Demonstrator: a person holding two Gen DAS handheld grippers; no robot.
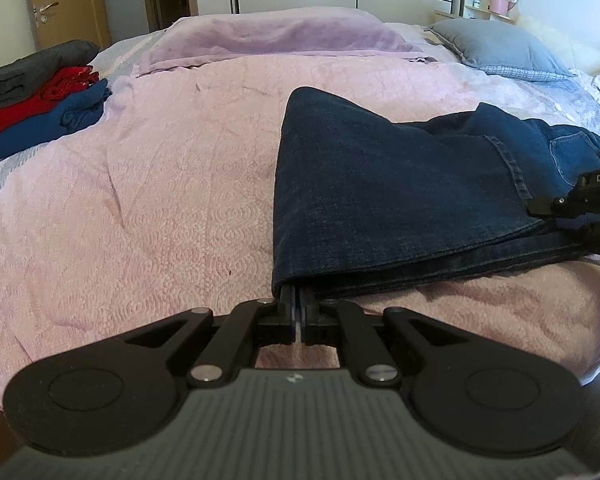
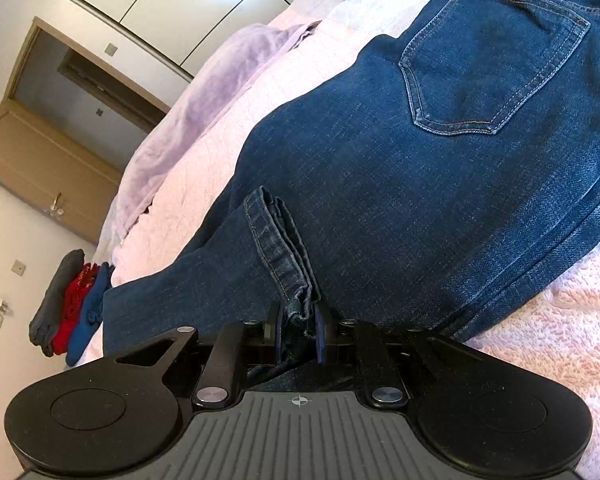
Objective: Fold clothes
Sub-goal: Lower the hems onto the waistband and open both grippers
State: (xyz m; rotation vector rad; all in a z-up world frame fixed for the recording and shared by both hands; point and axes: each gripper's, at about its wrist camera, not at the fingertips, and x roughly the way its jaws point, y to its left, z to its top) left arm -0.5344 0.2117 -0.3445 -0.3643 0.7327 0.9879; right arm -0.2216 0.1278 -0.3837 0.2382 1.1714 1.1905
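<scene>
Dark blue jeans (image 1: 388, 184) lie folded over on the pink bedspread (image 1: 160, 184). My left gripper (image 1: 299, 300) is shut, its fingertips tucked under the near left corner of the fold; whether it pinches denim is hidden. My right gripper (image 2: 298, 320) is shut on the leg hems of the jeans (image 2: 400, 208), bunched between its fingers over the seat, below the back pocket (image 2: 492, 60). The right gripper also shows at the right edge of the left wrist view (image 1: 580, 200).
A stack of folded clothes, grey, red and blue (image 1: 40, 100), sits at the bed's far left edge; it also shows in the right wrist view (image 2: 72, 308). A lilac blanket (image 1: 276, 38) and a grey pillow (image 1: 496, 46) lie at the back. Wardrobe and door stand beyond.
</scene>
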